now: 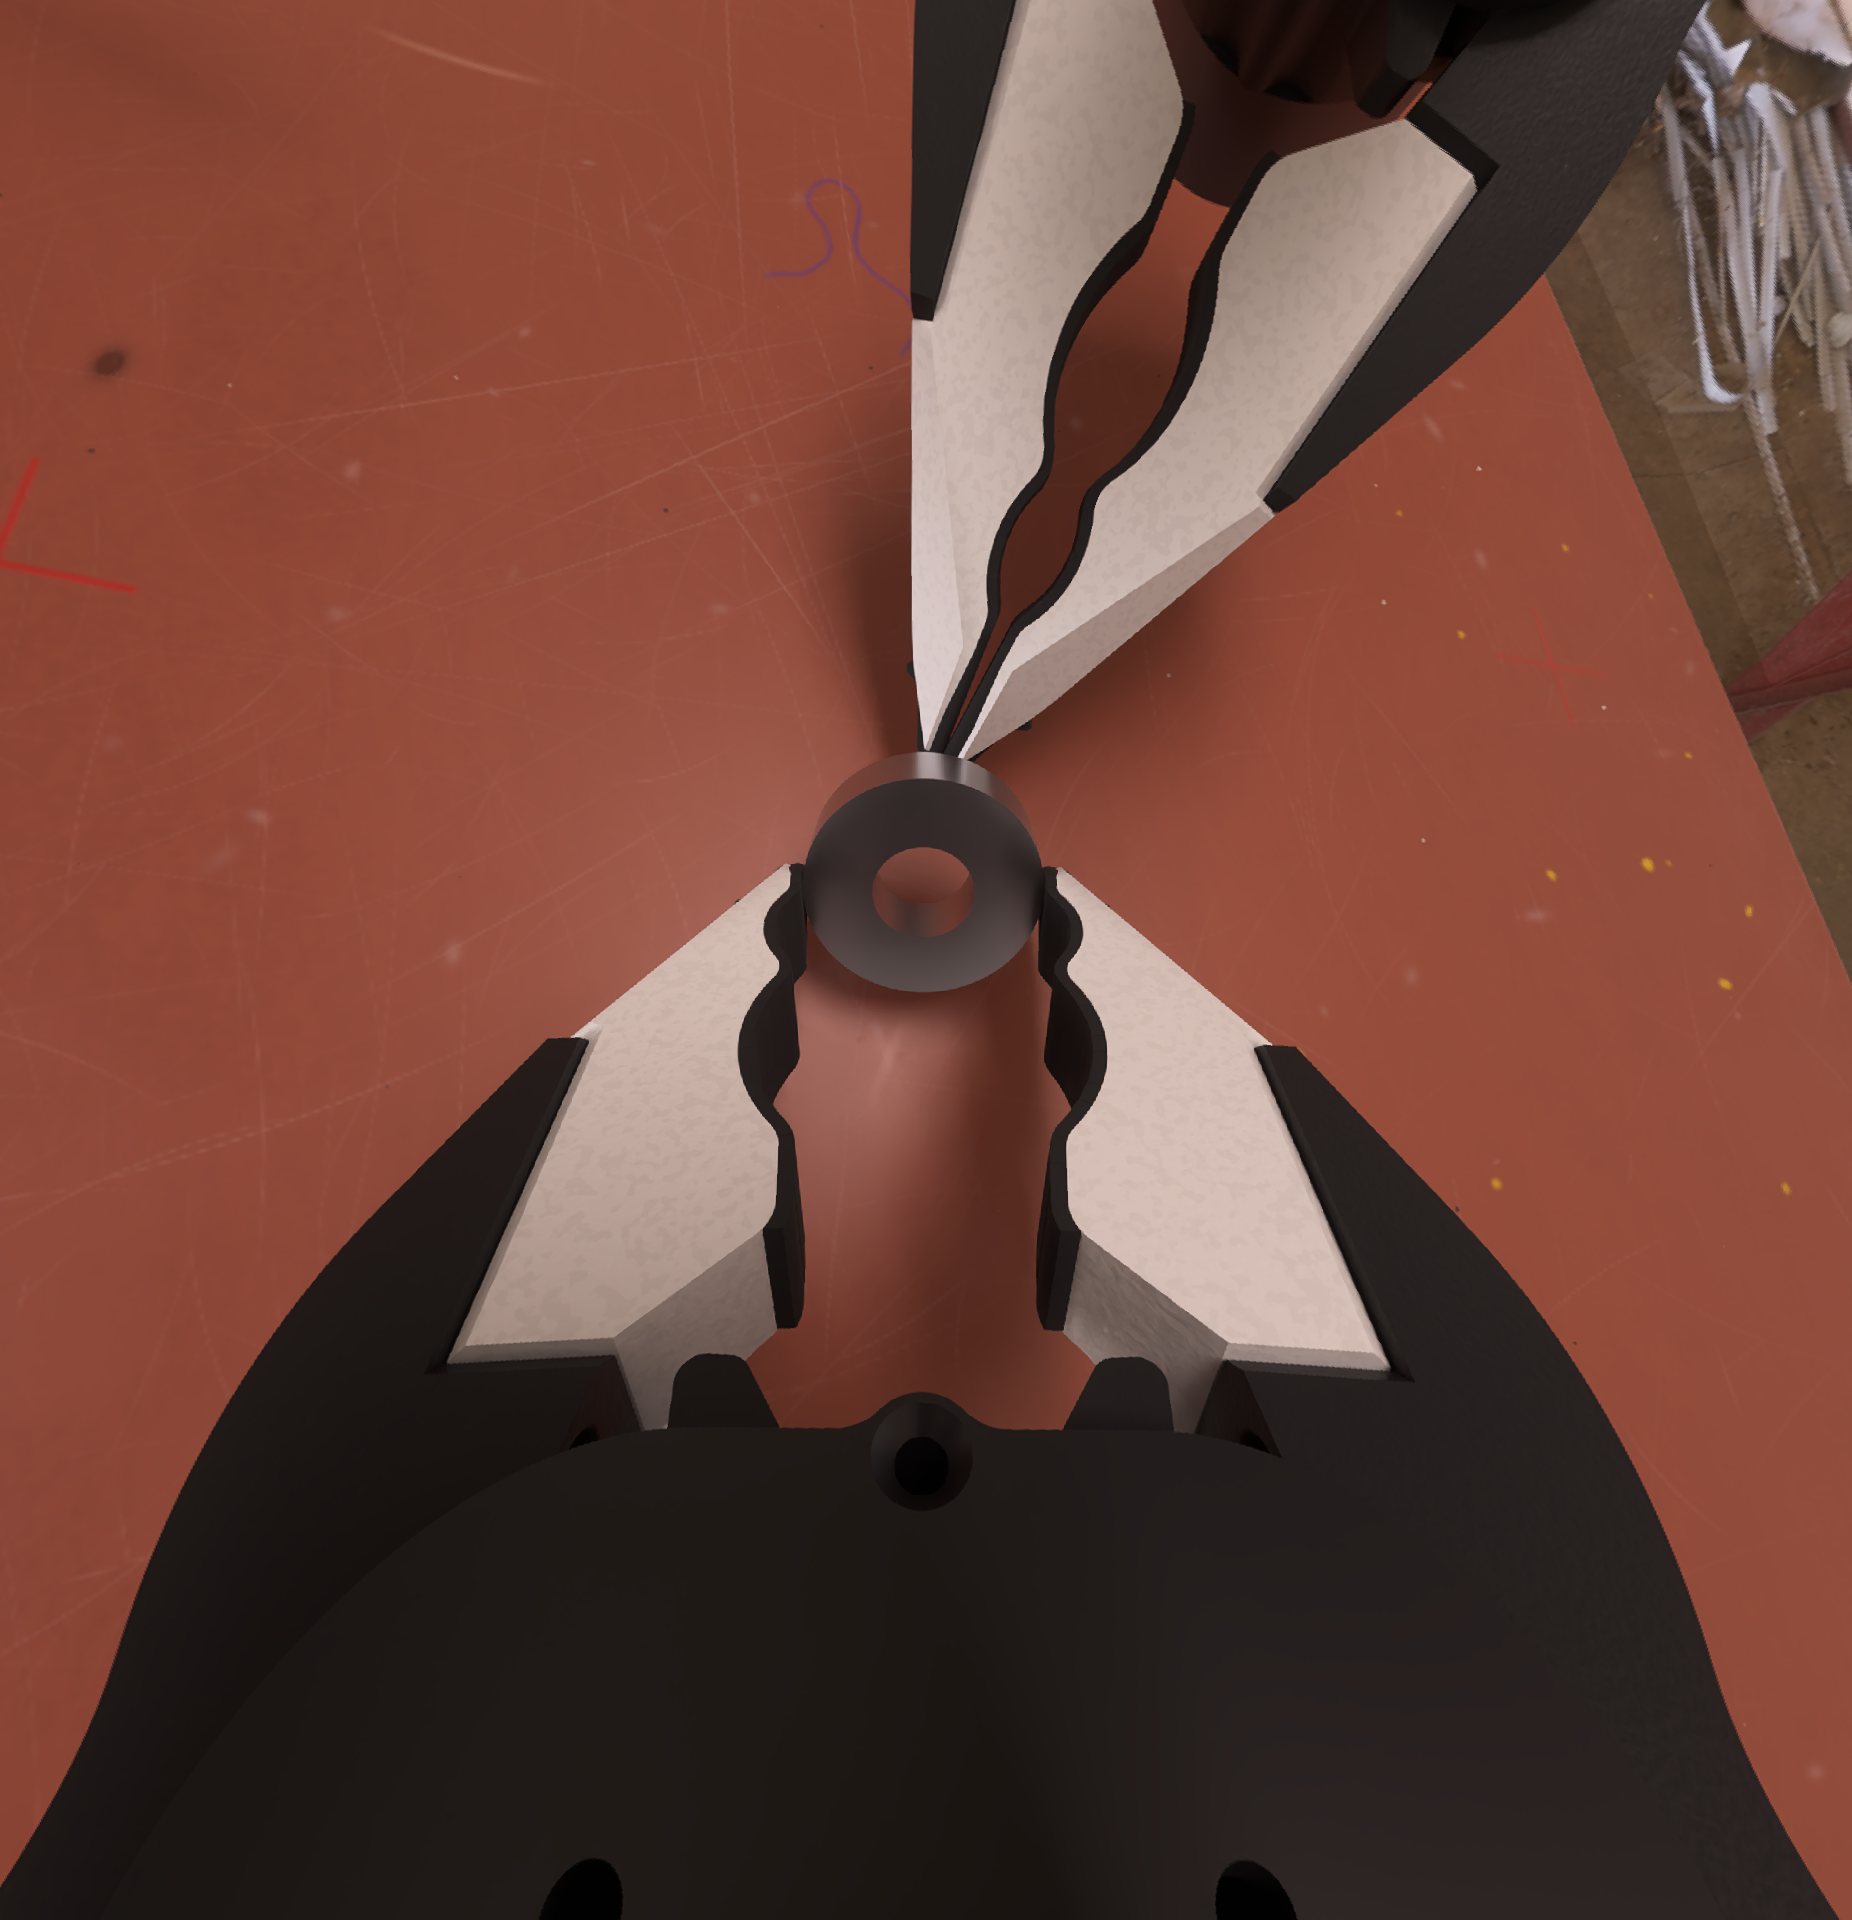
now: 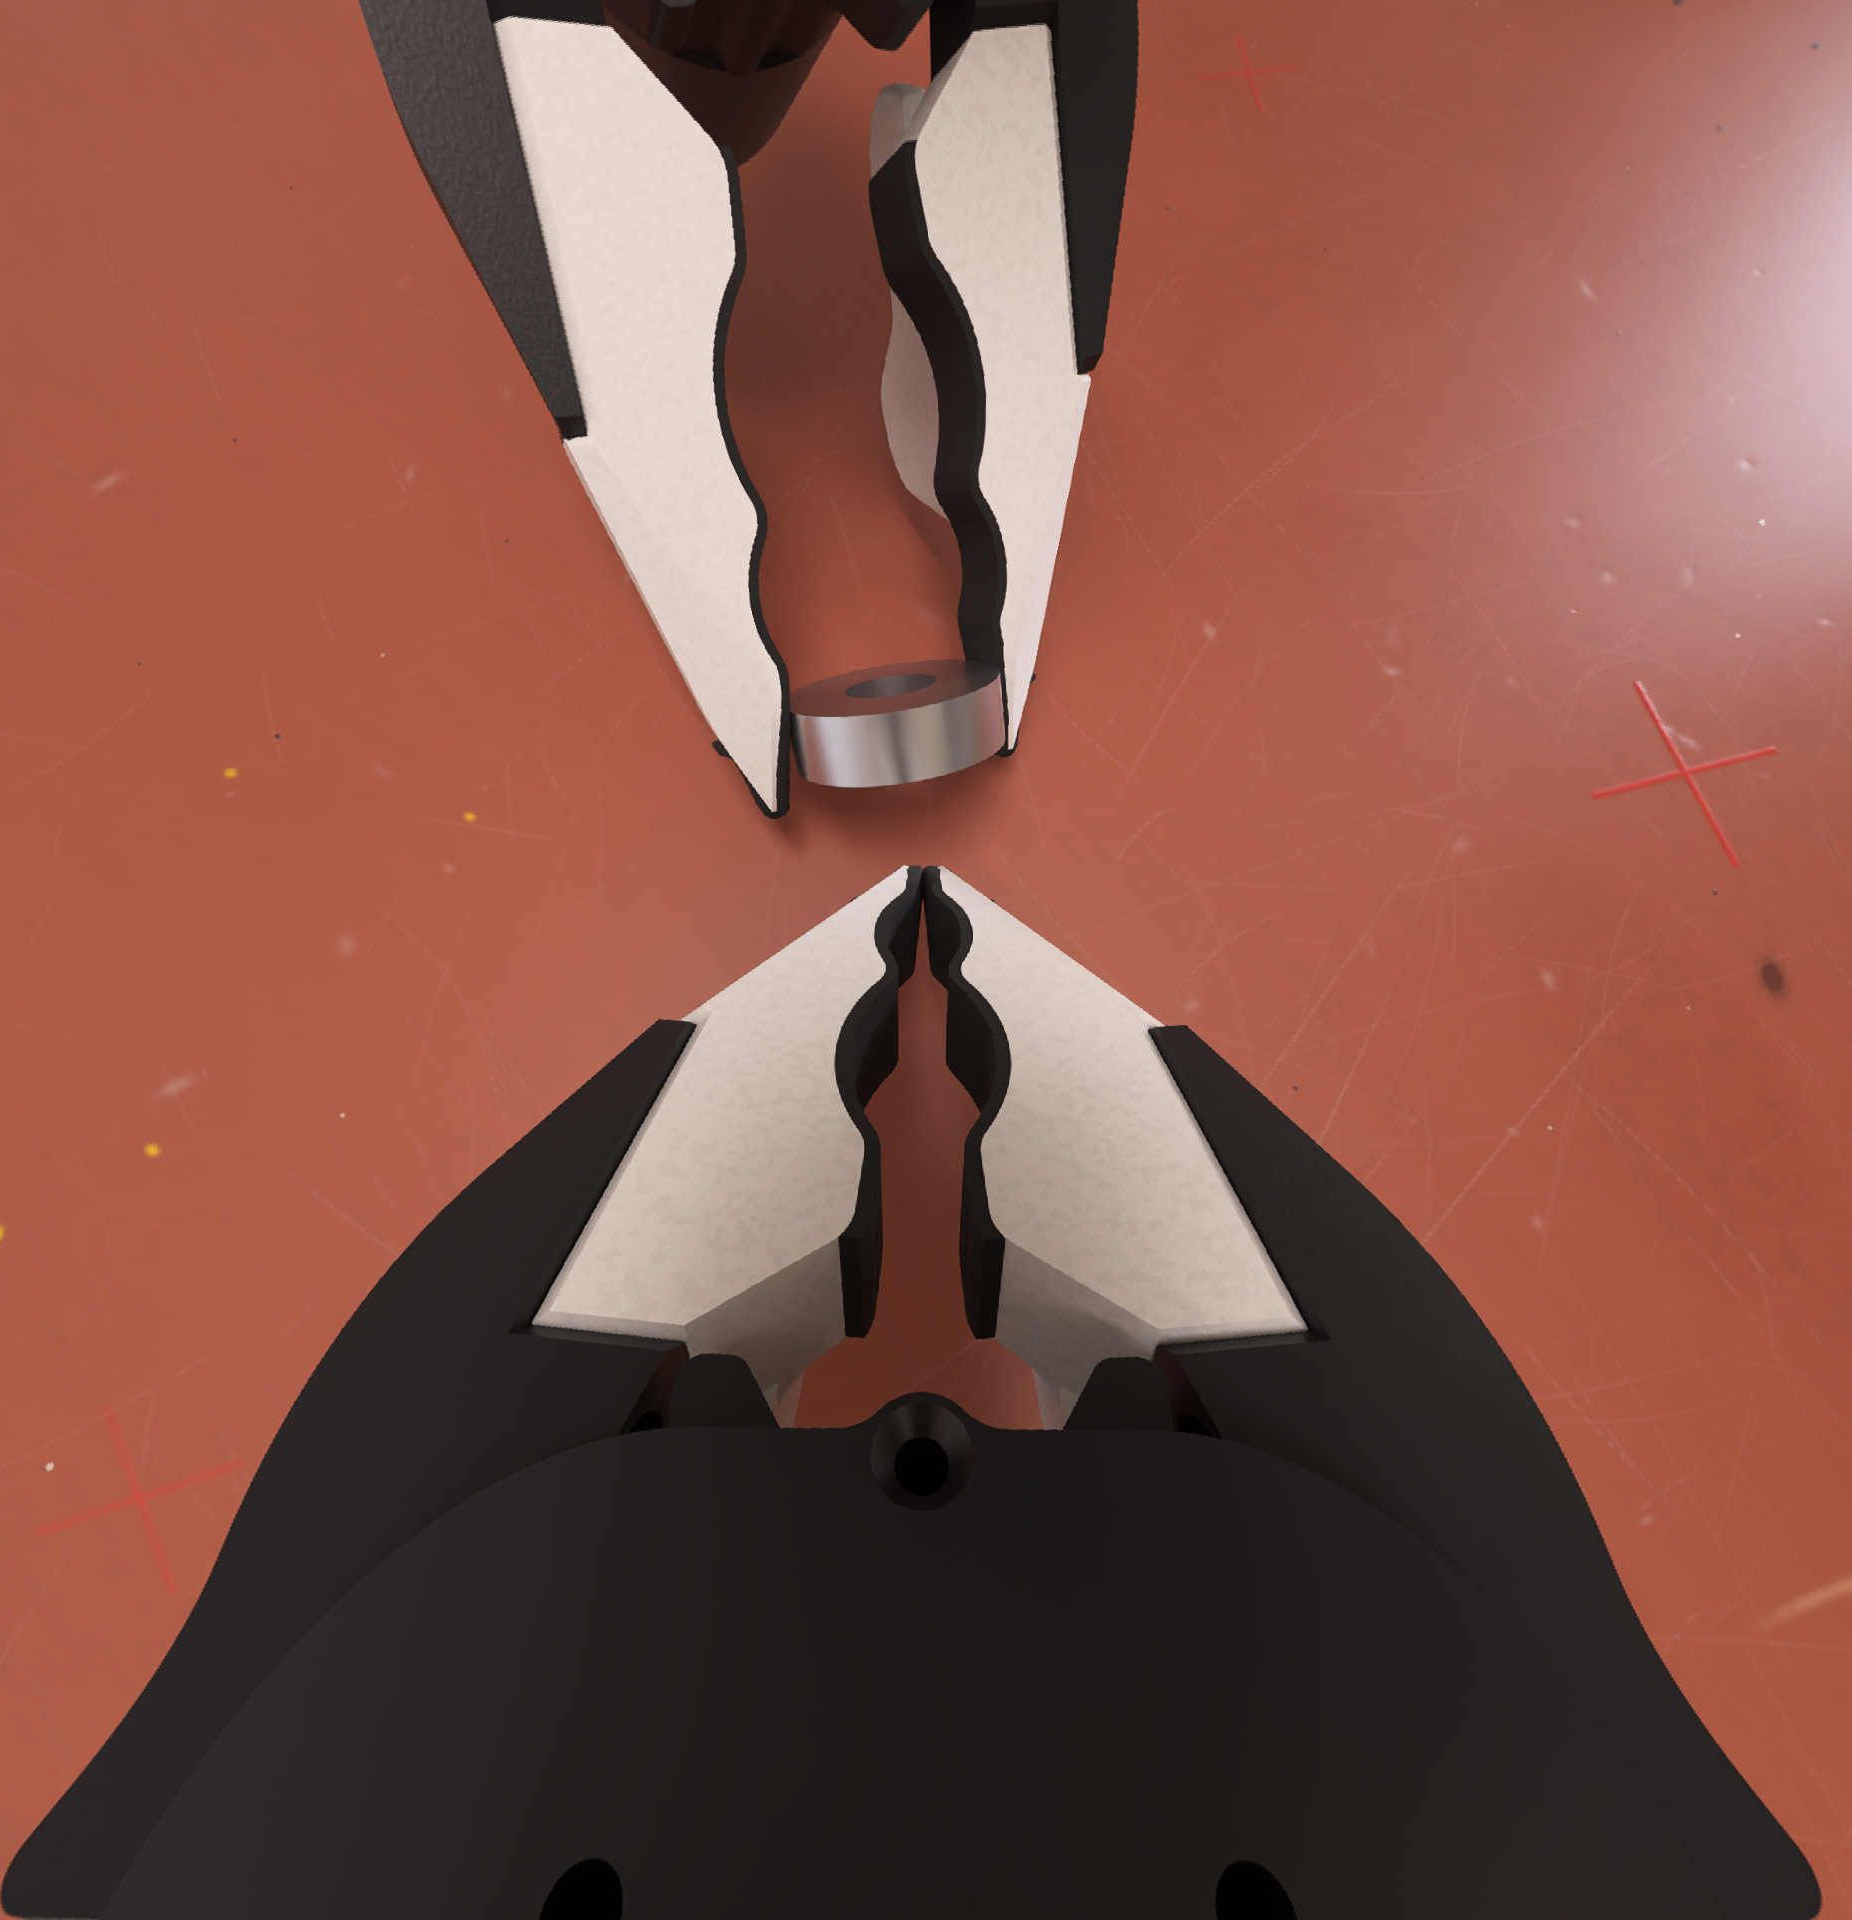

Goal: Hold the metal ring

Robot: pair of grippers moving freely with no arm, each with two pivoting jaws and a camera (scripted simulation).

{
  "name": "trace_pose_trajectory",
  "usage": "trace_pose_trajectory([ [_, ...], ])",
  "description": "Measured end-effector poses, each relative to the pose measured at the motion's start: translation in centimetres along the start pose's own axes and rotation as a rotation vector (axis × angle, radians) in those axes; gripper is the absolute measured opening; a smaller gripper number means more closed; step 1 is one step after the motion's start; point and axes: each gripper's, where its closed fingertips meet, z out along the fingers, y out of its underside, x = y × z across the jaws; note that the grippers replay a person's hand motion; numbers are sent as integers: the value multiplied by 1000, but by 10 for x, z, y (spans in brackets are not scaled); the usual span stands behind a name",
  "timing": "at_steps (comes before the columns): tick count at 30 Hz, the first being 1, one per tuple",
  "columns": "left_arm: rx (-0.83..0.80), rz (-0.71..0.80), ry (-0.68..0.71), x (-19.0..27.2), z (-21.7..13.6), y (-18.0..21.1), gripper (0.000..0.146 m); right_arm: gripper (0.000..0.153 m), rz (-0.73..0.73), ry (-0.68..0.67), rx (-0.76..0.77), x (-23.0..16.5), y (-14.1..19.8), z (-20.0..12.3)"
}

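Observation:
The metal ring is a thick grey washer with a round hole. My left gripper is shut on the ring, one fingertip pressed against each side of its rim. The right wrist view shows the same grip from the far side: the ring sits between the left gripper's tips, hole facing up. My right gripper is shut and empty, its tips pointing at the ring with a small gap. In the left wrist view the right gripper comes in from above, just behind the ring.
A scratched red-brown table lies under both grippers. Its edge runs down the right of the left wrist view, with grey bars and debris on the ground beyond. Thin red crosses mark the surface.

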Motion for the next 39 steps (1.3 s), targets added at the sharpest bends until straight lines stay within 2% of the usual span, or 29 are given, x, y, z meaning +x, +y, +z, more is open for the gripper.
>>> trace_pose_trajectory([
  [7,-3,7,-5,1,0,1,45,0,-34,-35,-30,0,-2,1],
  [11,-4,12,-8,1,0,1,45,0,5,-97,-47,-1,-2,1],
  [18,-5,17,-9,1,1,1,45,0,-42,-155,-150,-2,-3,1],
  [26,-5,17,-5,2,1,1,45,0,87,-260,-331,-4,-3,2],
  [35,-4,17,-8,1,1,1,45,0,193,-327,-390,-3,-3,3],
  [39,-5,20,-11,1,0,1,45,0,42,-248,-355,-1,-3,2],
])
